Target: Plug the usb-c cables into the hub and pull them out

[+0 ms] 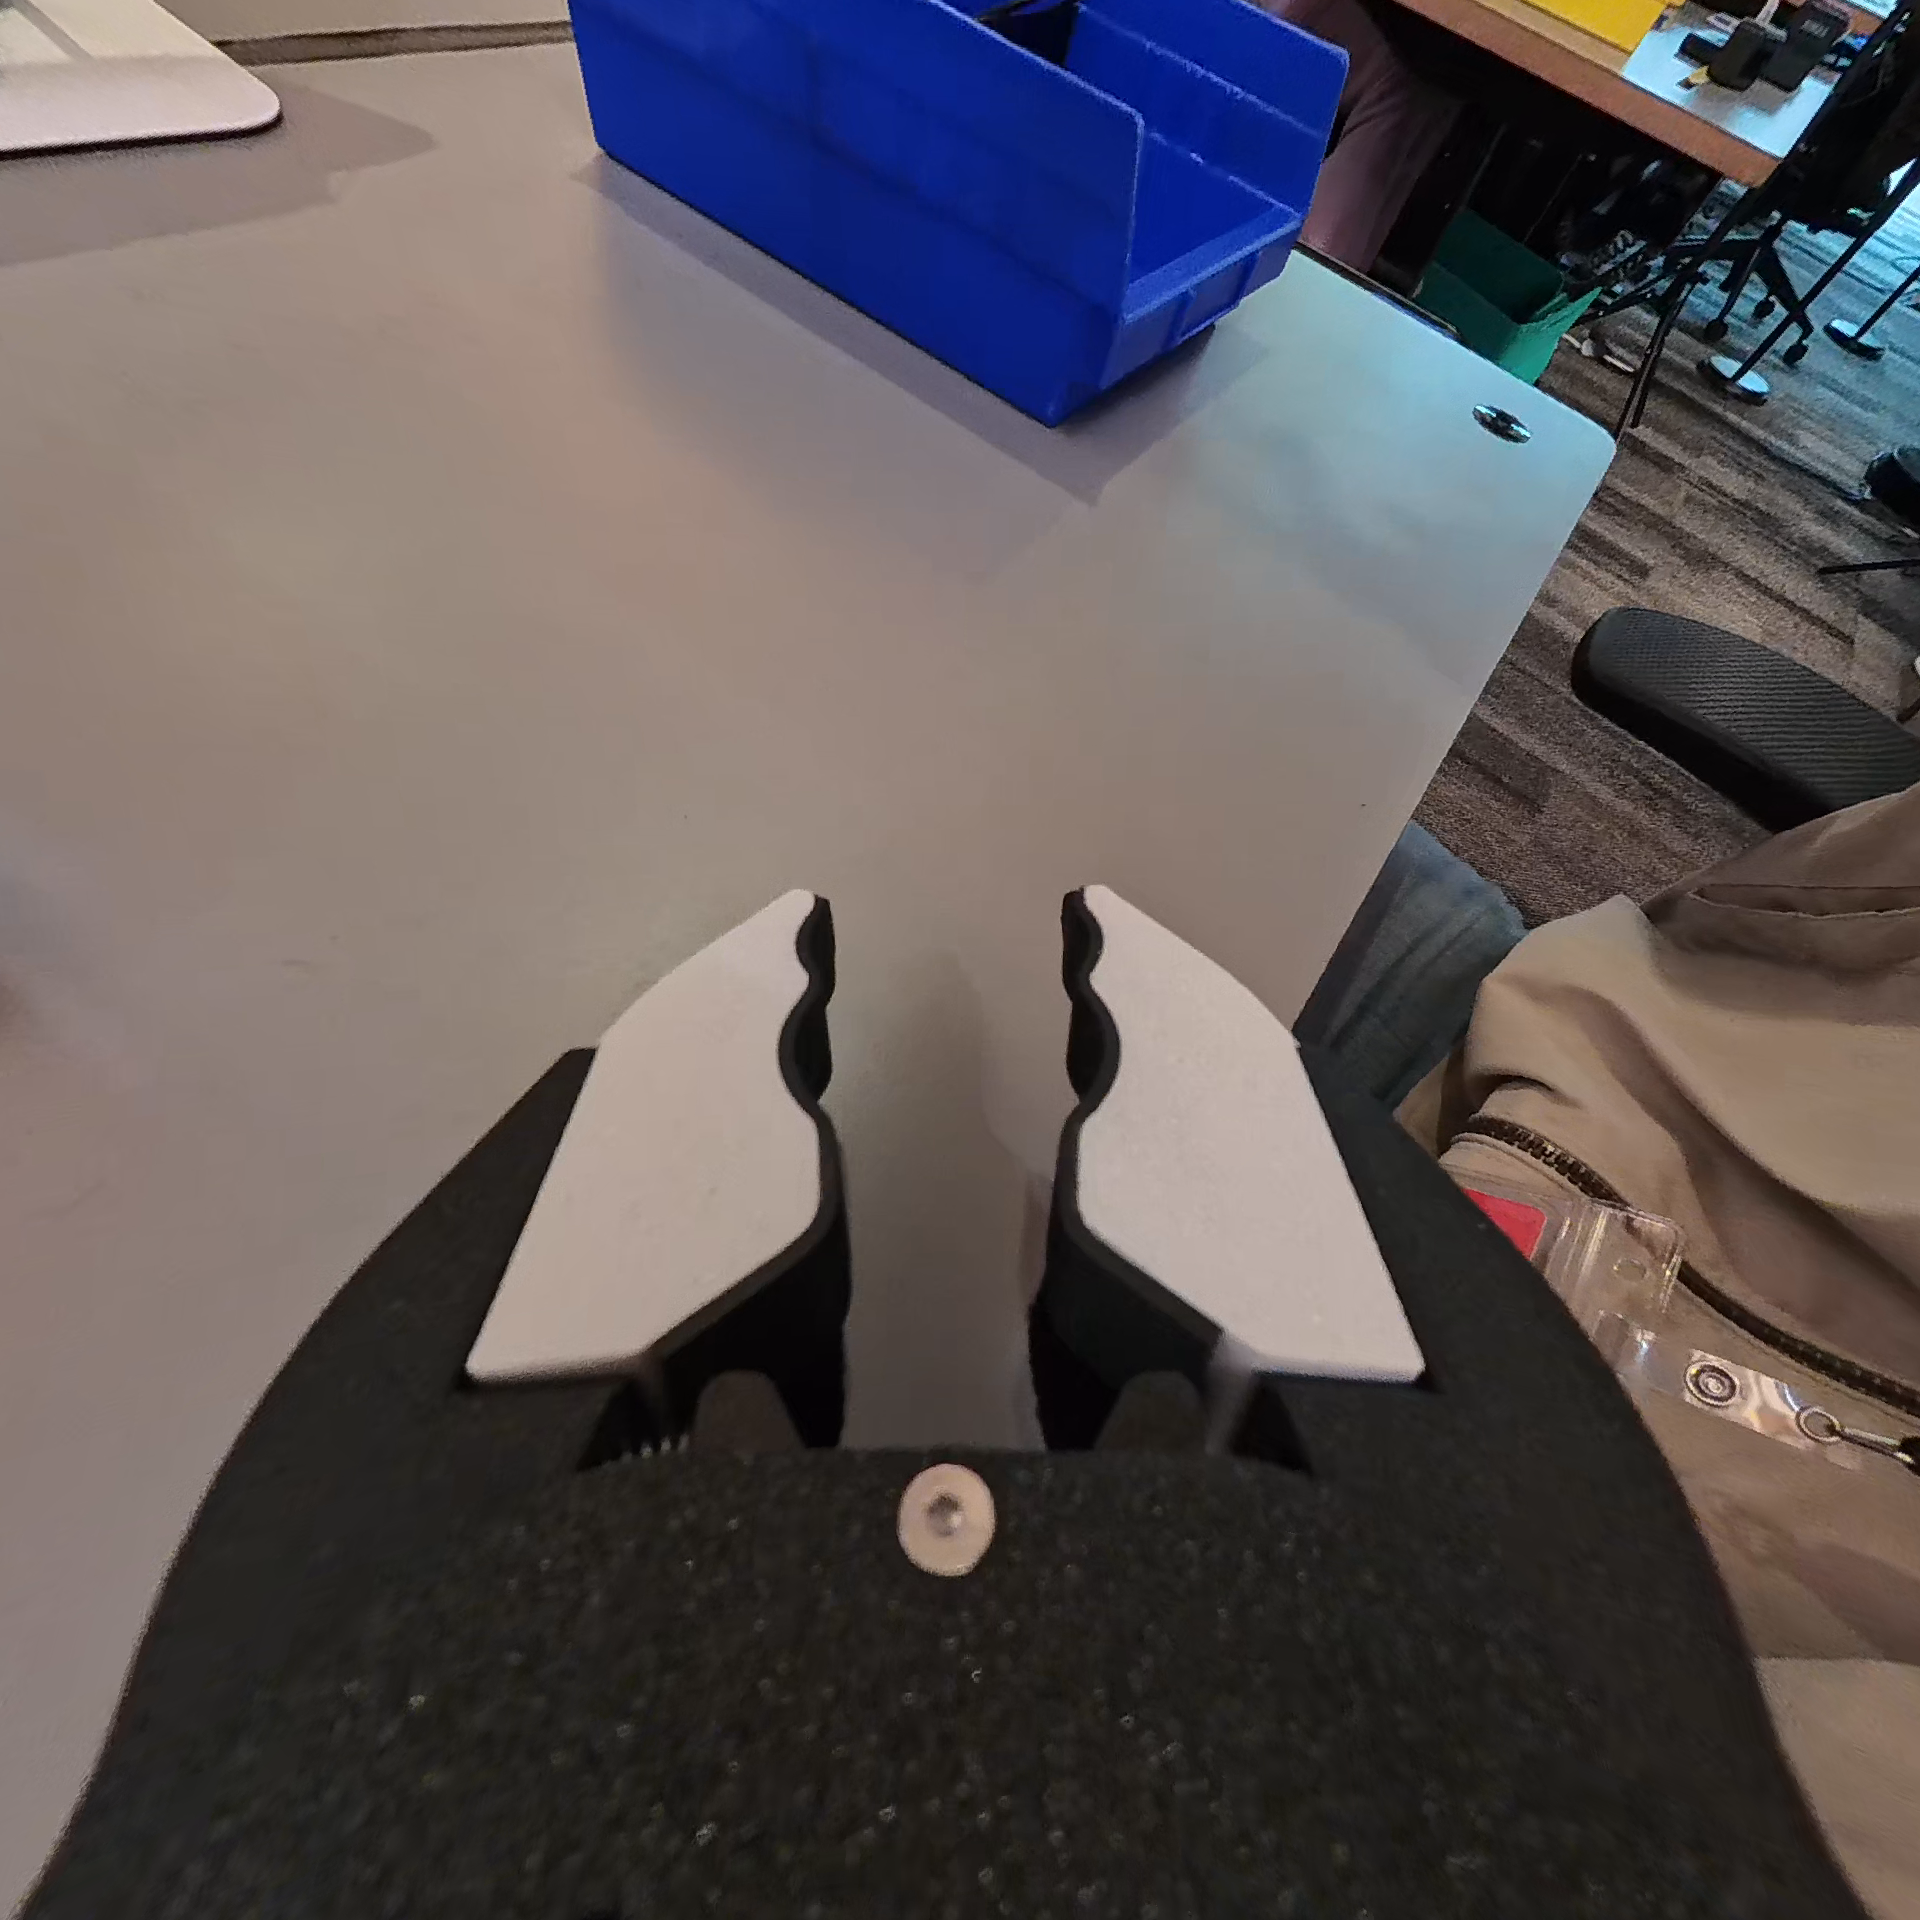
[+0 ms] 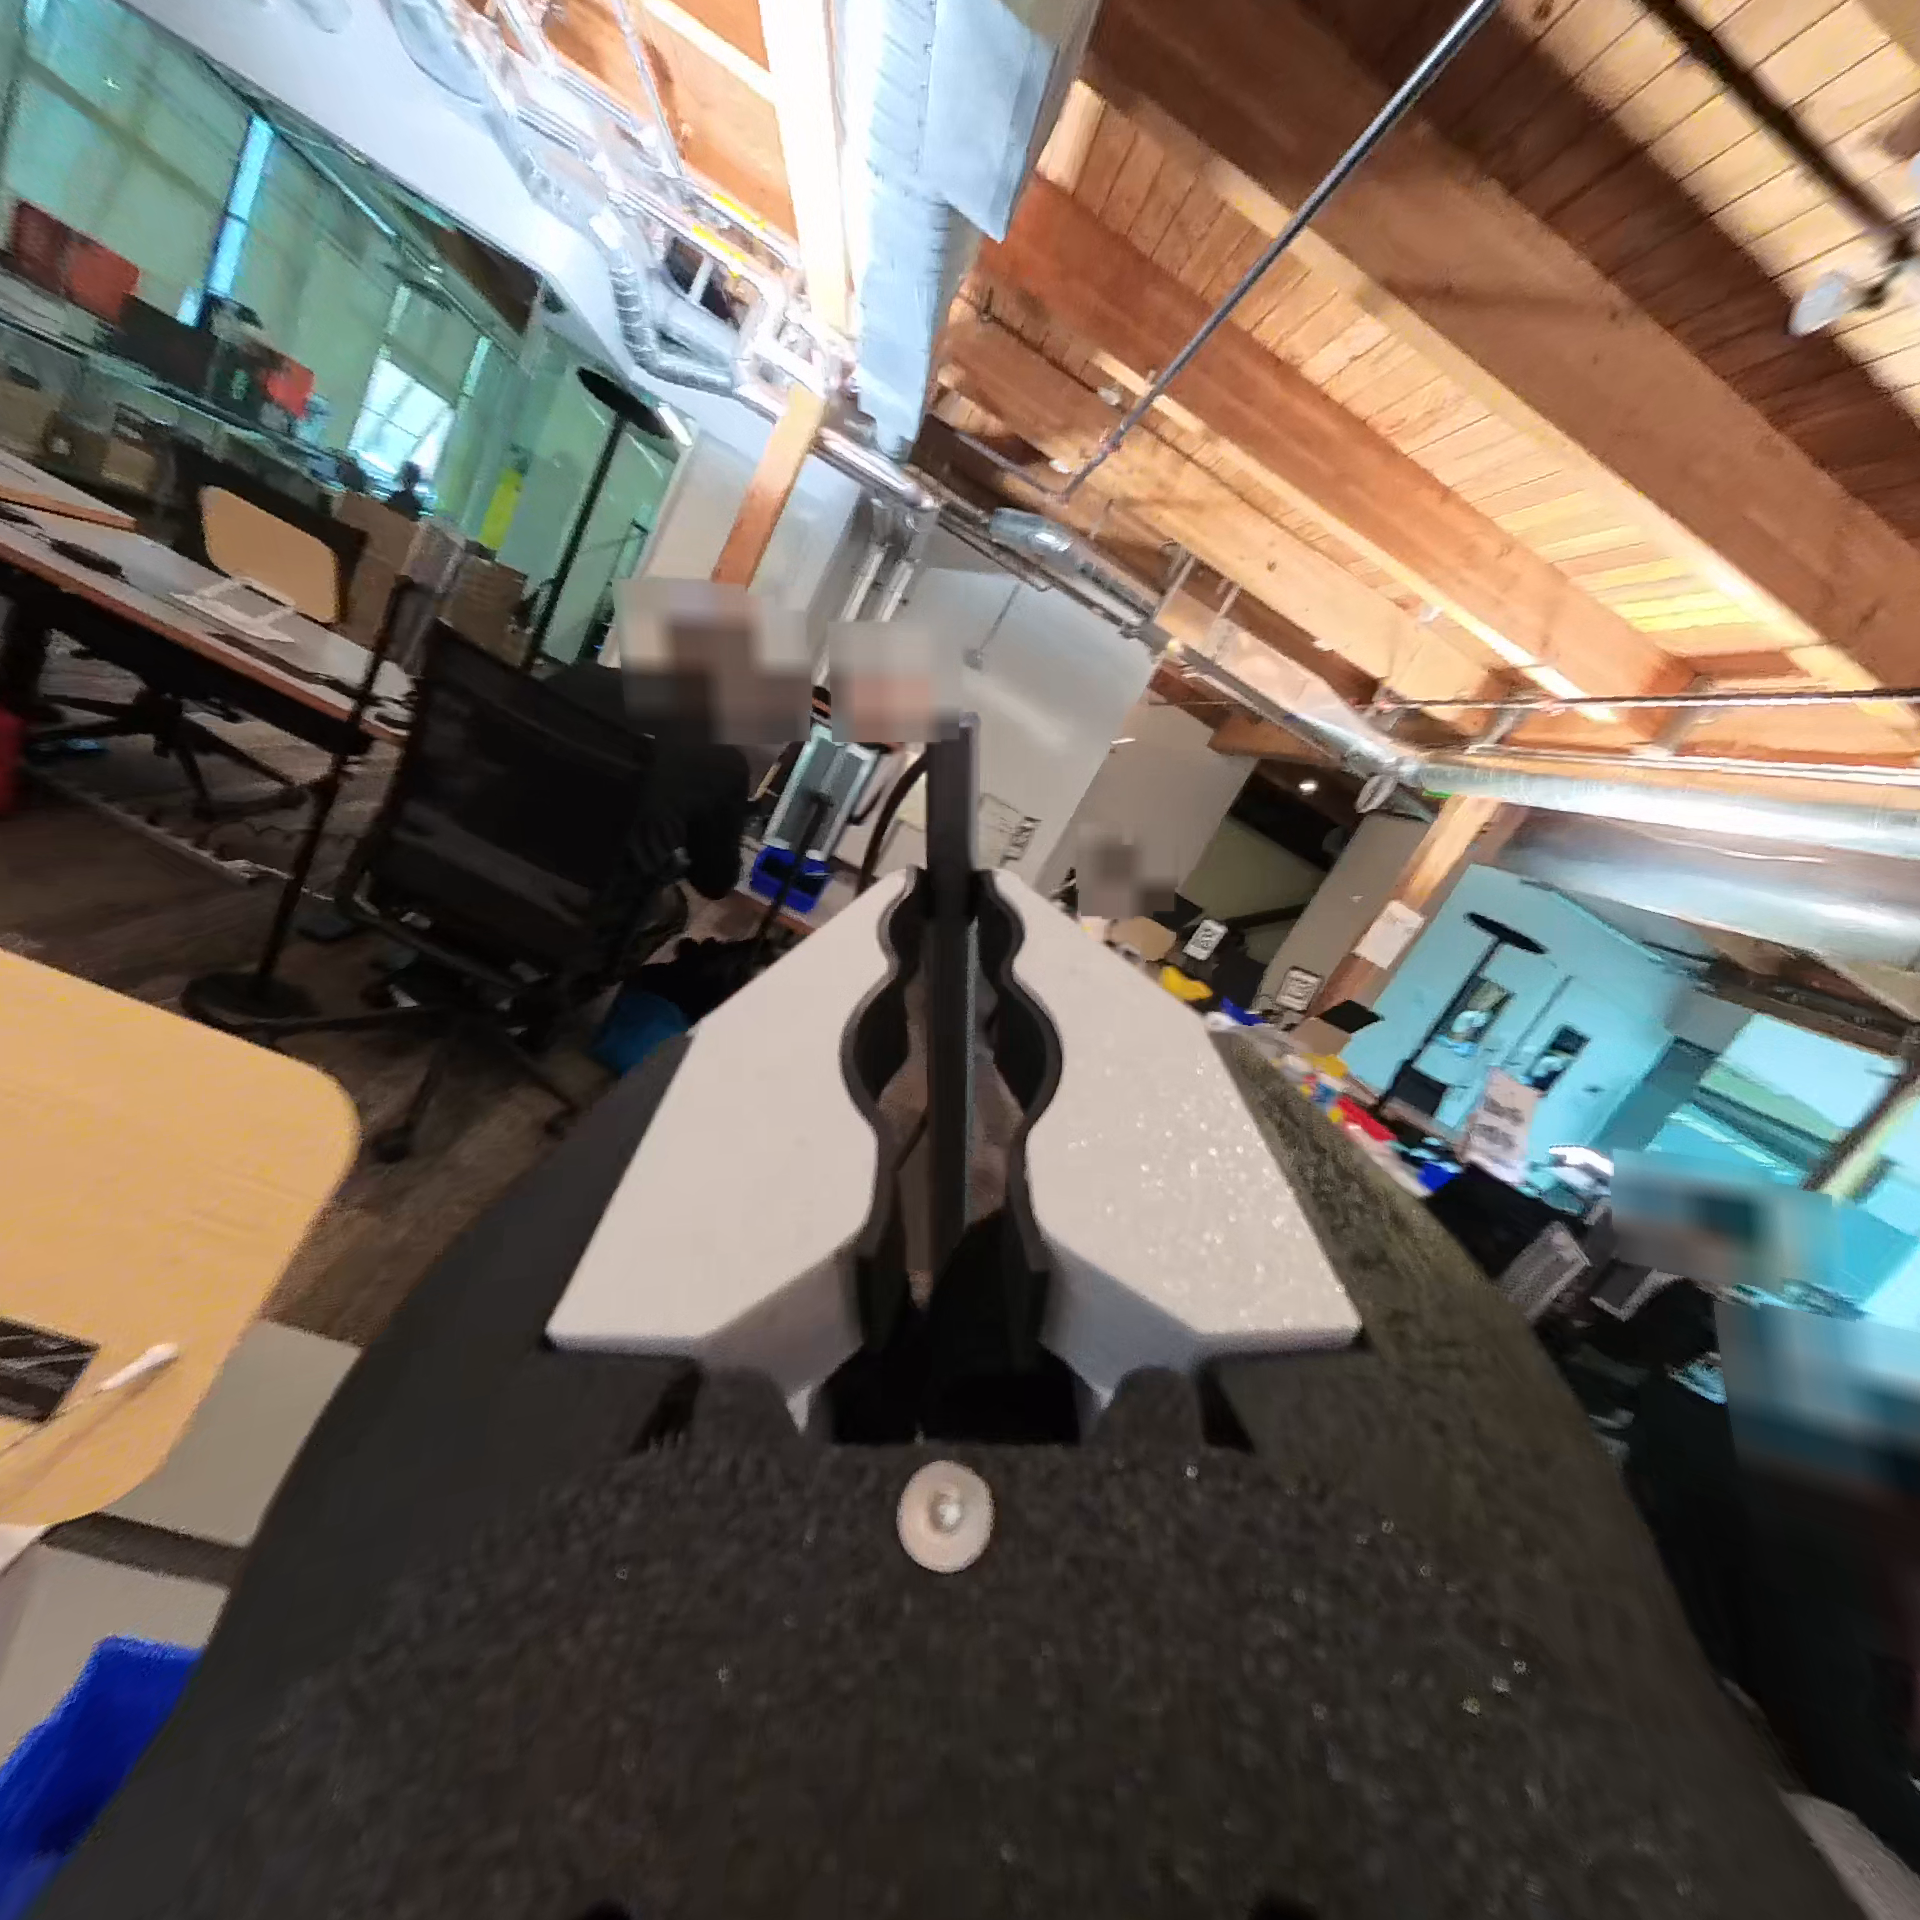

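Note:
My left gripper (image 1: 945,914) is open and empty, low over the grey table (image 1: 416,623), with bare tabletop between its fingers. My right gripper (image 2: 948,883) is raised and tilted up toward the room and ceiling. It is shut on a thin black flat piece (image 2: 954,800), seen edge-on, that sticks out past the fingertips. I cannot tell whether this piece is the hub. No cable shows in either view.
A blue bin (image 1: 935,177) stands at the far side of the table; its corner also shows in the right wrist view (image 2: 73,1766). A person's tan jacket (image 1: 1714,1039) and a chair armrest (image 1: 1745,707) are at the right. A white flat base (image 1: 114,83) lies far left. Left tips to right tips: about 75 cm.

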